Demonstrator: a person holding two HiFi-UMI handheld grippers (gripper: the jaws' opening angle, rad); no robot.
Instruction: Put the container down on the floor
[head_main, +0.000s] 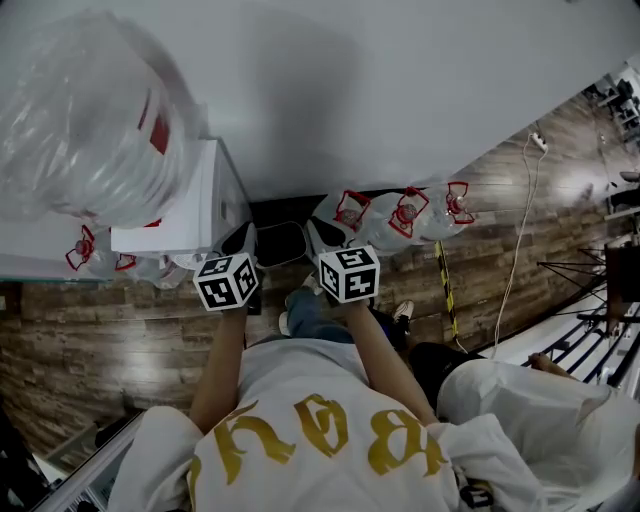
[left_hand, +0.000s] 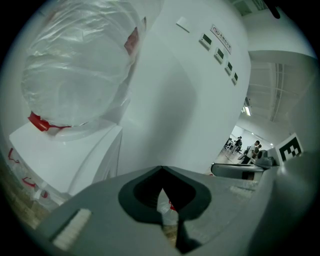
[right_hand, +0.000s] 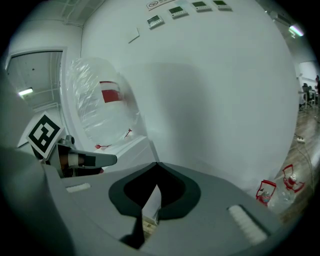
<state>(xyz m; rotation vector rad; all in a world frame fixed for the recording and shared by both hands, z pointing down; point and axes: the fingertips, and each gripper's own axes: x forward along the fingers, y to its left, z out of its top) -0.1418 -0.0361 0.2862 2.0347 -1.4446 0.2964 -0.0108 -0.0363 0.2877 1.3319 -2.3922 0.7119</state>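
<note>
A big clear water container (head_main: 90, 120), wrapped in plastic film with a red label, stands upside down on a white dispenser (head_main: 190, 215) at the left; it also shows in the left gripper view (left_hand: 80, 70) and the right gripper view (right_hand: 102, 110). My left gripper (head_main: 240, 242) and right gripper (head_main: 318, 238) are side by side in front of the dispenser, below the container and apart from it. Both are shut with nothing between the jaws: the left (left_hand: 161, 169) and the right (right_hand: 157, 165) each show their tips meeting.
Several clear bottles with red handles (head_main: 400, 215) lie on the wooden floor (head_main: 120, 330) along the white wall (head_main: 400, 90), more beside the dispenser (head_main: 85, 250). A white cable (head_main: 515, 260) and striped tape (head_main: 445, 285) run over the floor. Another person in white (head_main: 540, 420) crouches at the right.
</note>
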